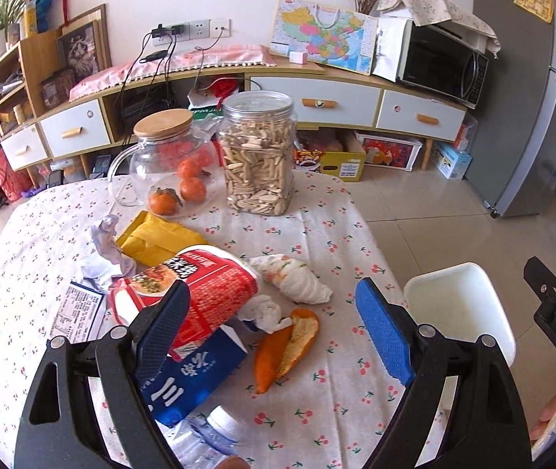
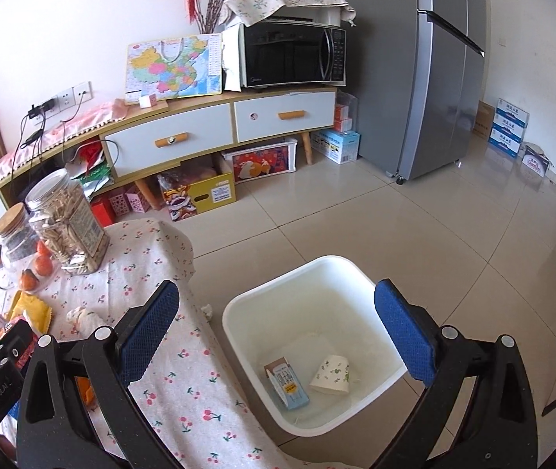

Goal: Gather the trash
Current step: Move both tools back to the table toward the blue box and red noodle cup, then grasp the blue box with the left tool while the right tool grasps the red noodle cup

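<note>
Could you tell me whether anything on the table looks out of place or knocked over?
Yes: the red noodle cup lies tipped on its side among orange peel, crumpled tissue and wrappers on the tablecloth.

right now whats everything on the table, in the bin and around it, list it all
table: 1, white cloth with red cherries
glass jug: 1, clear, wooden lid, far side of table
tangerines: several, orange, beside the jug
snack jar: 1, clear, right of jug
yellow wrapper: 1, mid table
crumpled paper: 1, white, left of wrapper
noodle cup: 1, red and white, on its side
blue carton: 1, near edge
tissue wad: 1, white
orange peel: 2 pieces
plastic bottle: 1, clear, near edge
bin: 1, white, on floor
small carton: 1, in bin
paper cup: 1, in bin
left gripper: open
right gripper: open, above bin
</note>
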`<state>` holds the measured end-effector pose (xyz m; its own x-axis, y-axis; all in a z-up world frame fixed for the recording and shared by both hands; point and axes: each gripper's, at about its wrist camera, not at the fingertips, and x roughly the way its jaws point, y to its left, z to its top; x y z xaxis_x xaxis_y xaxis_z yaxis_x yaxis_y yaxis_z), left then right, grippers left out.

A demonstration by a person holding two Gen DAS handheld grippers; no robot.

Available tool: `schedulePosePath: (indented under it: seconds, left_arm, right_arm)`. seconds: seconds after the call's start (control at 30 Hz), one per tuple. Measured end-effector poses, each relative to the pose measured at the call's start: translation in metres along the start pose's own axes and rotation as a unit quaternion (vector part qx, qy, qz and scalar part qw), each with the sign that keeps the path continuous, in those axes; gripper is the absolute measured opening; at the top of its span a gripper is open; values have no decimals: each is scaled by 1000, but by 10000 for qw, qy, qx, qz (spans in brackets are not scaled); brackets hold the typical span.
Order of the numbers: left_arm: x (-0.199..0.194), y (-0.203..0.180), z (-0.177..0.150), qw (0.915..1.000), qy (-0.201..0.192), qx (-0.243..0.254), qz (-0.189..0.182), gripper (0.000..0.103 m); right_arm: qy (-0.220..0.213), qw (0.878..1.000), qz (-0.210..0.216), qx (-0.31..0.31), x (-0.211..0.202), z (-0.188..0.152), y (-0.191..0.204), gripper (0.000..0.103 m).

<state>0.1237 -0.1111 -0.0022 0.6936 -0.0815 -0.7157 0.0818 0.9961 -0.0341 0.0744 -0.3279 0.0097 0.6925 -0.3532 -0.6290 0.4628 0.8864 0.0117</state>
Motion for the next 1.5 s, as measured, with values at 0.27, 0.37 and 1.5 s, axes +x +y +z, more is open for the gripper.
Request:
schedulePosePath:
  seconds: [0.27,0.37,1.5]
  left_arm:
    - [1,62,-4,9987,51,-303,409,84]
    - [1,83,-6,9976,91,-474,498,84]
    - [97,209,-50,9738,2050,-428,885,68]
  right_arm:
    - [41,9984,417,-384,-5,-8,54,96]
    - [70,9969,625,-483,-9,-13,73,96]
    - [1777,9468,2673,-251,46,-41,180,96]
